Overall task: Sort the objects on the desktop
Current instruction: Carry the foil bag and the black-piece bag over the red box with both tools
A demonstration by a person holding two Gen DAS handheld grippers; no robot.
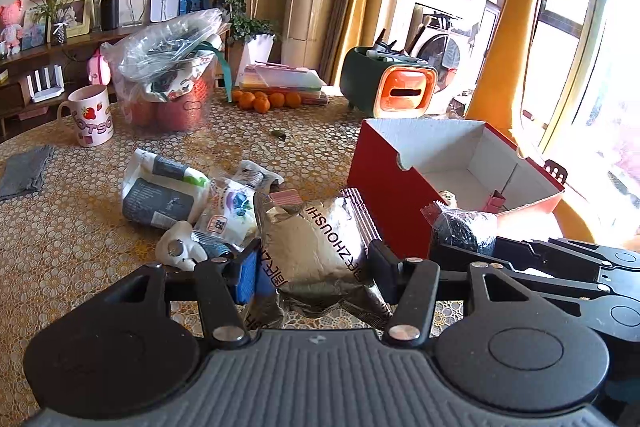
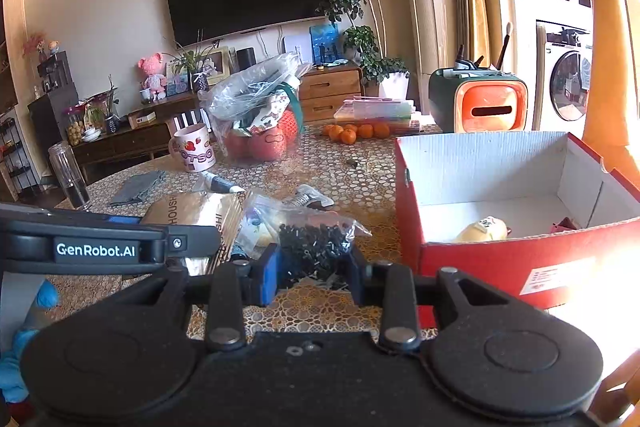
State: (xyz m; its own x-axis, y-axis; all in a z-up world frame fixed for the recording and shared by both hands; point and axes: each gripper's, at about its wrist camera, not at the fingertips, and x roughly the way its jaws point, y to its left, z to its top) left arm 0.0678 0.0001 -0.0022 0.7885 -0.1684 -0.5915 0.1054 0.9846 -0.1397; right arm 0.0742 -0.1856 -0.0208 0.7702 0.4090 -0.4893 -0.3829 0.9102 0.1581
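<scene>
Clenched on a silver foil packet (image 1: 320, 247), the left tool (image 1: 316, 267) sits left of the red box (image 1: 384, 195). Beside it, the right tool (image 2: 312, 271) grips a bag of black bits (image 2: 312, 243); the box (image 2: 412, 211) lies just right, nearer this tool.

Right tongs (image 2: 314, 269) grip a clear bag (image 2: 314, 241), seemingly of black screws.

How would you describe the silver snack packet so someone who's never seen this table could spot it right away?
Start at the open red cardboard box with white inside on the patterned table. Just left of it lies a heap of small packets, and the crinkled silver foil packet sits nearest, clamped in the left gripper. Unlike its white and clear-plastic neighbours, it is shiny metallic with dark "ZHOUSHI" lettering.
</scene>
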